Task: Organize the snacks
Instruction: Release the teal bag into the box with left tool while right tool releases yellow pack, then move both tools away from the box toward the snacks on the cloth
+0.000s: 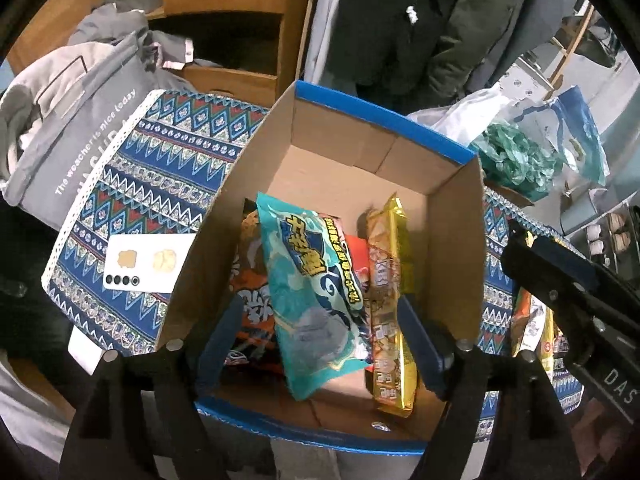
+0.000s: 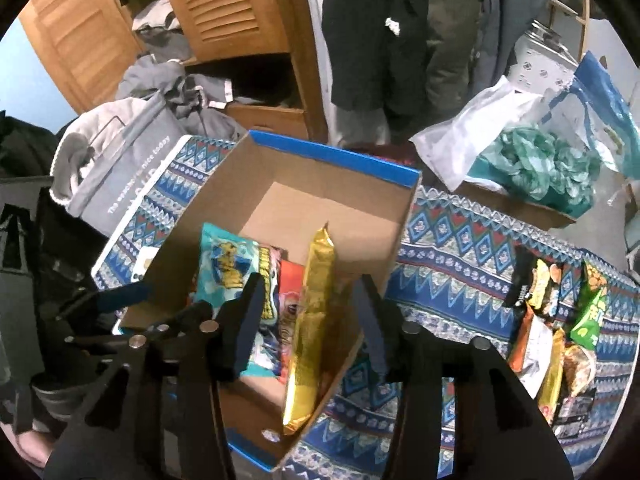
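Note:
An open cardboard box (image 1: 456,216) with blue rims stands on a patterned cloth; it also shows in the right wrist view (image 2: 320,184). Inside lie a teal snack bag (image 1: 316,296) (image 2: 224,268), a gold packet (image 1: 390,304) (image 2: 312,328), an orange bag (image 1: 252,304) and a red packet (image 2: 290,280). My left gripper (image 1: 320,344) is open and empty above the box's near end. My right gripper (image 2: 308,324) is open, its fingers either side of the gold packet without touching it. Several loose snack packets (image 2: 556,332) lie on the cloth to the right.
A white phone (image 1: 148,262) lies on the cloth left of the box. A grey tote bag (image 1: 76,136) with clothes sits at the back left. Plastic bags (image 2: 532,152) stand at the back right. A wooden cabinet (image 2: 224,4) and hanging coats are behind.

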`<move>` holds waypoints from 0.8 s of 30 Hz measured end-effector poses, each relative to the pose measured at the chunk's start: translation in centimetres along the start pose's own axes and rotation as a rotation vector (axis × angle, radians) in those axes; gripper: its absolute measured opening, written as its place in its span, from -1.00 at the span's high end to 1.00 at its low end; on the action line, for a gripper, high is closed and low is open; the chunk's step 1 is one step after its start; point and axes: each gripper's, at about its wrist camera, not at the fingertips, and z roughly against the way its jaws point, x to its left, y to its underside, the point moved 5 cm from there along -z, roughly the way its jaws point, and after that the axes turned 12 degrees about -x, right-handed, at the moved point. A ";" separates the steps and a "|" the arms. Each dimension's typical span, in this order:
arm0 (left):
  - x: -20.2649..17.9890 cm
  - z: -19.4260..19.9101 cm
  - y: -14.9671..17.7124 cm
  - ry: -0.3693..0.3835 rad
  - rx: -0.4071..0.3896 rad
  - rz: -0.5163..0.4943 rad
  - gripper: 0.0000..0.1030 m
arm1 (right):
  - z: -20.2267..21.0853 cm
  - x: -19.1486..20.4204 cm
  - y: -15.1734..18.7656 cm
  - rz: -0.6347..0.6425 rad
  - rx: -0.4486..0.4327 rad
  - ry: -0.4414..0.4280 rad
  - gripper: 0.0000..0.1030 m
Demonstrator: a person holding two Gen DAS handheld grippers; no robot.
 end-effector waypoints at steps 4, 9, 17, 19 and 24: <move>-1.1 0.4 0.0 0.006 -0.006 -0.026 -0.56 | 0.7 -0.7 0.1 -0.004 -0.006 0.010 0.02; -2.4 0.7 0.2 0.006 -0.011 -0.069 -0.56 | 1.8 -1.6 -0.1 -0.018 -0.026 0.020 -0.05; -5.1 1.1 0.5 0.054 -0.015 -0.104 -0.56 | 3.7 -4.3 0.7 -0.016 -0.048 0.066 -0.16; -6.1 1.2 0.6 0.070 -0.014 -0.110 -0.56 | 4.1 -5.3 1.1 -0.017 -0.047 0.083 -0.16; -8.5 1.3 1.0 0.102 -0.006 -0.129 -0.56 | 5.2 -8.4 2.4 -0.045 -0.044 0.117 -0.16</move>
